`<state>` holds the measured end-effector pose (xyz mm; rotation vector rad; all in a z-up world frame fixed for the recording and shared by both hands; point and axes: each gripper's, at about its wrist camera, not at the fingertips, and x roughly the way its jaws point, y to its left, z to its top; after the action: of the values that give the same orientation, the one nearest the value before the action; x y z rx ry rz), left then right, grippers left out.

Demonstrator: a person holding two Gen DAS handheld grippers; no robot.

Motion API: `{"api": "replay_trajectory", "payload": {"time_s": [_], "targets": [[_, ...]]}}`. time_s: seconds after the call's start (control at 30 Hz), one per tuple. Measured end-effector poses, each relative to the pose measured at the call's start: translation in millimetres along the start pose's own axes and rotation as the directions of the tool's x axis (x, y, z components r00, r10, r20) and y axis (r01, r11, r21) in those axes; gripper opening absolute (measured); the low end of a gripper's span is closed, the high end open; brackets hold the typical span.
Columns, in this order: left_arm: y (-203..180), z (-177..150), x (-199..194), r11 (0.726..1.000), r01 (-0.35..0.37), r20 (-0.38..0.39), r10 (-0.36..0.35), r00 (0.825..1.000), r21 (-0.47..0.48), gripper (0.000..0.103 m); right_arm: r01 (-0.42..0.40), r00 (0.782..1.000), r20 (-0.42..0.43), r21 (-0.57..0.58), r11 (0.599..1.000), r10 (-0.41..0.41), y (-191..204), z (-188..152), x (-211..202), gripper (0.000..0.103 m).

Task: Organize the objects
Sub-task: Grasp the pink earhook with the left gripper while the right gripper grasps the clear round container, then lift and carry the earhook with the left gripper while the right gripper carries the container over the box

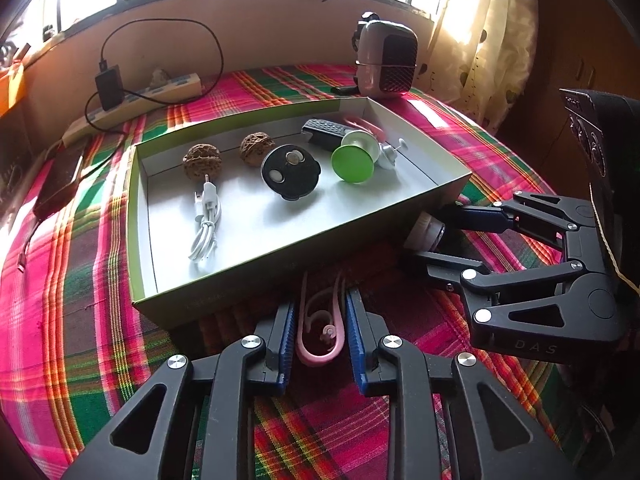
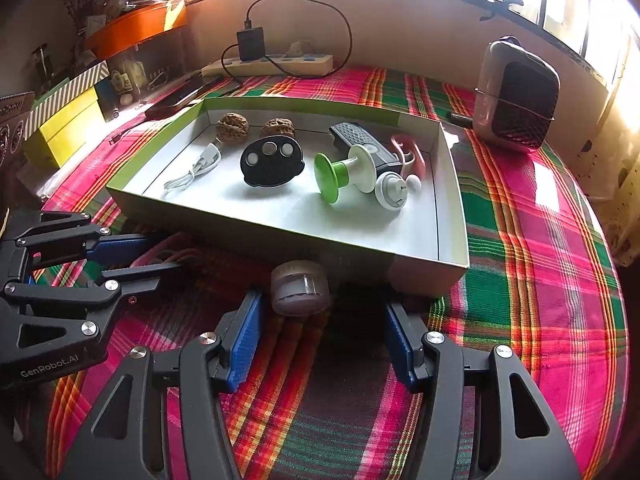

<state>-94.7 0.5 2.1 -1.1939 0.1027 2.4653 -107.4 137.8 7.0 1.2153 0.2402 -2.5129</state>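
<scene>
A pink silicone strap (image 1: 320, 340) lies on the plaid cloth just in front of the box, and my left gripper (image 1: 320, 300) is shut on it, its blue pads against the loop's two sides. In the right wrist view the same left gripper (image 2: 170, 254) holds the strap (image 2: 160, 254) at the left. A small grey round jar (image 2: 300, 288) lies on its side against the box wall. My right gripper (image 2: 323, 302) stands open around it, with gaps on both sides. The green-sided box (image 1: 280, 258) holds two walnuts (image 1: 202, 162), a white cable (image 1: 206, 220), a black disc (image 1: 290, 174) and a green-and-white spool (image 1: 354, 158).
A power strip with a black charger (image 1: 108, 88) lies at the table's back edge. A grey and dark boxy appliance (image 1: 386, 60) stands at the back right, and a dark phone (image 1: 60, 184) lies at the left. Striped and yellow boxes (image 2: 68, 116) are stacked beyond the table's left side.
</scene>
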Motion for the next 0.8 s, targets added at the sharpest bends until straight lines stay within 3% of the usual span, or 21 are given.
{"api": "replay_trajectory", "payload": {"time_s": [0.27, 0.8], "targets": [[0.0, -2.0, -0.2, 1.0, 0.004, 0.002, -0.004, 1.0, -0.009, 0.022, -0.028, 1.0, 0.01, -0.023, 0.999, 0.028, 7.5, -1.9, -2.6, 0.029], [2.7, -3.6, -2.6, 1.0, 0.001, 0.009, 0.0, 1.0, -0.021, 0.022, -0.033, 0.999, 0.012, -0.013, 0.999, 0.033, 7.4, -3.6, -3.7, 0.029]]}}
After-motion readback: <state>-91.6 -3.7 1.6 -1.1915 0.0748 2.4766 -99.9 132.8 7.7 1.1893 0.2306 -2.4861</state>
